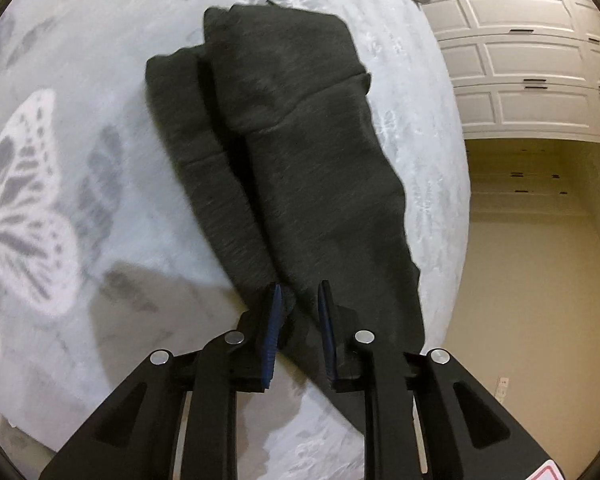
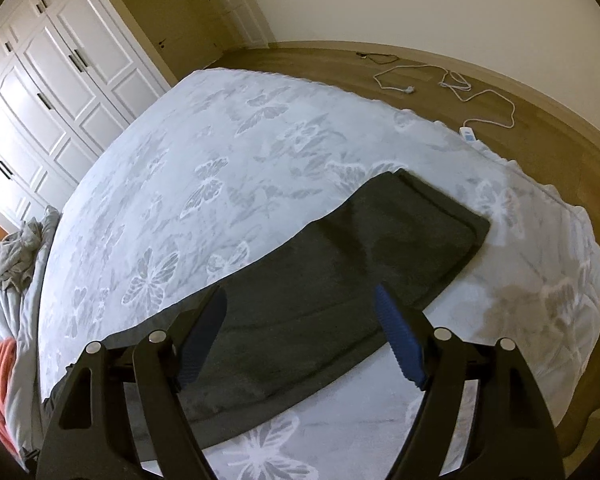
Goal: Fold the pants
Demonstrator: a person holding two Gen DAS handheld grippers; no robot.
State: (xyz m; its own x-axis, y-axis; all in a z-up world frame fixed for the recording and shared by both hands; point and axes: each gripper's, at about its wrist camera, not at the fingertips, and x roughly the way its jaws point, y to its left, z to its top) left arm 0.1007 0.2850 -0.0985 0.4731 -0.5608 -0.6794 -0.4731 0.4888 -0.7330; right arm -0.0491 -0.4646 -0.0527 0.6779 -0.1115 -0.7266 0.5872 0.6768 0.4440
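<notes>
Dark pants (image 1: 284, 152) are laid on a bed (image 1: 80, 80) covered with a pale butterfly-print spread, folded lengthwise so that the two legs are stacked, one slightly offset from the other. In the left wrist view, the pants are seen running along the bed's right-hand edge, with the cuffed ends at the far end. The left tongs (image 1: 298, 300) are drawn narrow, and a bunched bit of the near end of the pants is pinched between the blue pads (image 1: 274, 320).

In the right wrist view, the pants (image 2: 340, 280) are stretched toward the bed's far right corner, with the flat end lying short of that edge. The right tongs (image 2: 300, 300) are held wide above the cloth, nothing being gripped; whether the tips touch the fabric cannot be told.

White cupboards (image 2: 60, 80) are seen beyond the bed, and white cables (image 2: 460, 92) are strewn on the wooden floor (image 2: 340, 64). Crumpled bedding (image 2: 16, 256) is piled at the bed's left end.
</notes>
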